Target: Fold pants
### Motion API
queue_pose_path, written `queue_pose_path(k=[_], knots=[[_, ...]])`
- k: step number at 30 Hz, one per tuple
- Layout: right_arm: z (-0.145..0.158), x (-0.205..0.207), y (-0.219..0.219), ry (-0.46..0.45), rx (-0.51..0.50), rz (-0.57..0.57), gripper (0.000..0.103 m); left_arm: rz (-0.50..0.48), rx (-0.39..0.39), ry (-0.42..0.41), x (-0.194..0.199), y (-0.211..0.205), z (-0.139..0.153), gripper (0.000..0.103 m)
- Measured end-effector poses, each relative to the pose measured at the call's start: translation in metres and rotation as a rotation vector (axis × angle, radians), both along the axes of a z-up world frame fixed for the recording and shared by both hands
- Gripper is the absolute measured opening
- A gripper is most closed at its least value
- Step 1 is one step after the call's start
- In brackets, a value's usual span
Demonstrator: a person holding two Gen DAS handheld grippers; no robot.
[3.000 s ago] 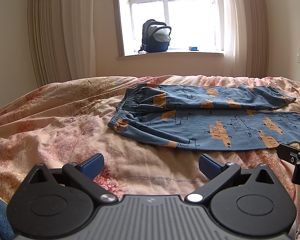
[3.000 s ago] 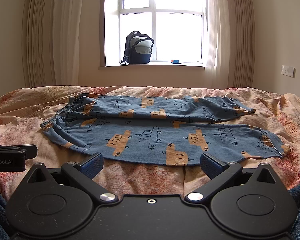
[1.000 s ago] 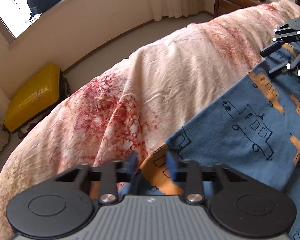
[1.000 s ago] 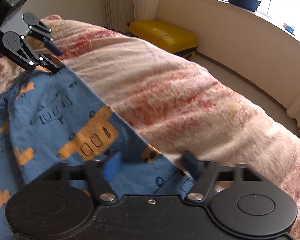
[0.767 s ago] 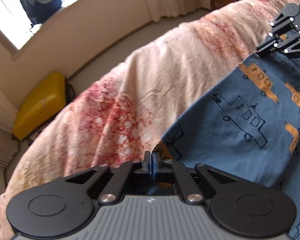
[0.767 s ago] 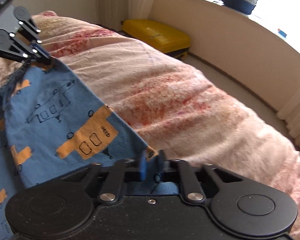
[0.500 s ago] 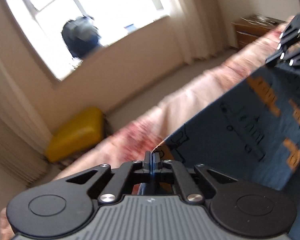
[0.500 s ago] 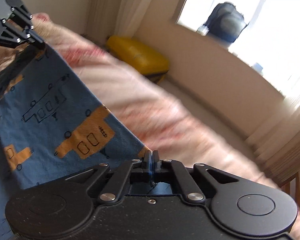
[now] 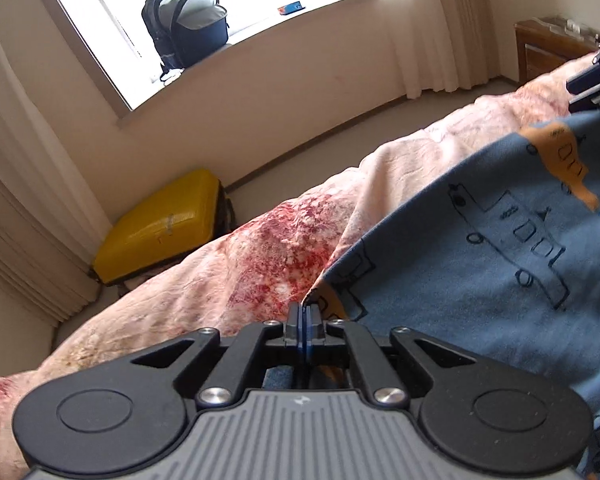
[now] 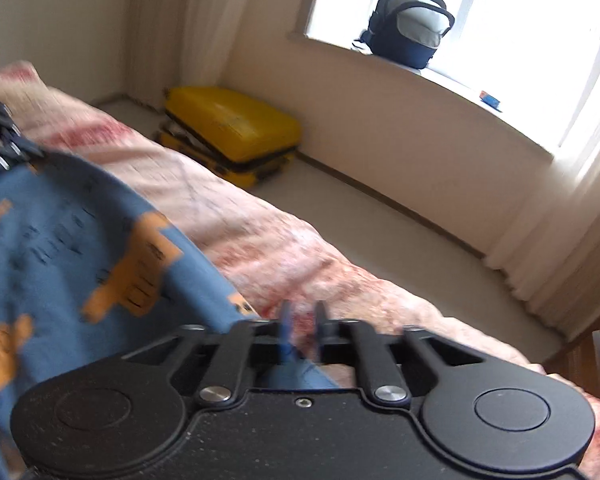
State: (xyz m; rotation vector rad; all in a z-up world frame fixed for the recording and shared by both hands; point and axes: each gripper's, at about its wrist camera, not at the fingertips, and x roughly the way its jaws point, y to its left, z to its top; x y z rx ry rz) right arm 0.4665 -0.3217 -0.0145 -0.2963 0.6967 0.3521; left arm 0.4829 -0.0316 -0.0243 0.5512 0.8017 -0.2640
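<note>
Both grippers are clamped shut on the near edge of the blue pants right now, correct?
Not quite. The left gripper is shut on the pants, but the right wrist view shows the right gripper with a gap between its fingers, though blurred; it has opened.

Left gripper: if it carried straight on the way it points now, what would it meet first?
Likely the bedspread, just past the pants corner that the left gripper pinches; depth is unclear, and it may clear the bed toward the yellow suitcase.
</note>
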Motion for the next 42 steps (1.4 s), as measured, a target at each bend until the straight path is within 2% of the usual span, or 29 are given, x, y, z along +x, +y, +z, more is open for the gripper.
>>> queue_pose_path(k=[1,3,4,9,12,14,15,16,17,20,25,29,32,36,42], knots=[[0.006,0.002,-0.004,-0.002,0.034,0.011,0.057,0.006,-0.019,0.017,0.003,0.002,0.001,0.005],[0.015,0.002,-0.006,0.023,0.109,0.043,0.073,0.020,-0.060,0.058,0.005,0.010,0.005,0.009],[0.018,0.006,-0.007,0.043,0.140,0.053,0.076,0.023,-0.074,0.074,0.007,0.013,0.007,0.012],[0.013,0.028,0.011,0.141,0.215,0.085,0.076,0.033,-0.096,0.141,0.014,0.033,0.012,0.023],[0.001,0.037,0.030,0.182,0.228,0.097,0.070,0.039,-0.111,0.184,0.016,0.042,0.014,0.023],[-0.009,0.035,0.044,0.193,0.189,0.097,0.053,0.034,-0.120,0.192,0.017,0.044,0.012,0.020],[-0.012,0.033,0.051,0.178,0.170,0.098,0.035,0.035,-0.131,0.191,0.017,0.045,0.012,0.017],[-0.012,0.028,0.055,0.175,0.180,0.102,0.013,0.032,-0.144,0.194,0.017,0.046,0.013,0.009],[-0.011,0.024,0.058,0.175,0.190,0.105,0.004,0.035,-0.155,0.194,0.016,0.048,0.014,0.004],[0.002,-0.002,0.068,0.091,0.133,0.114,0.002,0.039,-0.166,0.159,0.006,0.048,0.028,0.002],[0.046,-0.059,0.065,-0.035,0.129,0.129,0.002,0.007,-0.137,0.009,-0.040,0.050,0.063,0.001],[0.072,-0.125,0.067,-0.096,0.080,0.176,0.002,-0.118,-0.104,-0.143,-0.104,0.047,0.088,0.001],[0.081,-0.180,0.068,-0.075,0.051,0.219,0.002,-0.195,-0.103,-0.217,-0.152,0.055,0.096,0.002],[0.068,-0.252,0.073,-0.016,0.020,0.262,0.002,-0.253,-0.123,-0.209,-0.206,0.068,0.087,0.002],[0.022,-0.316,0.105,0.056,-0.123,0.295,0.001,-0.312,-0.042,-0.134,-0.254,0.069,0.040,0.002]])
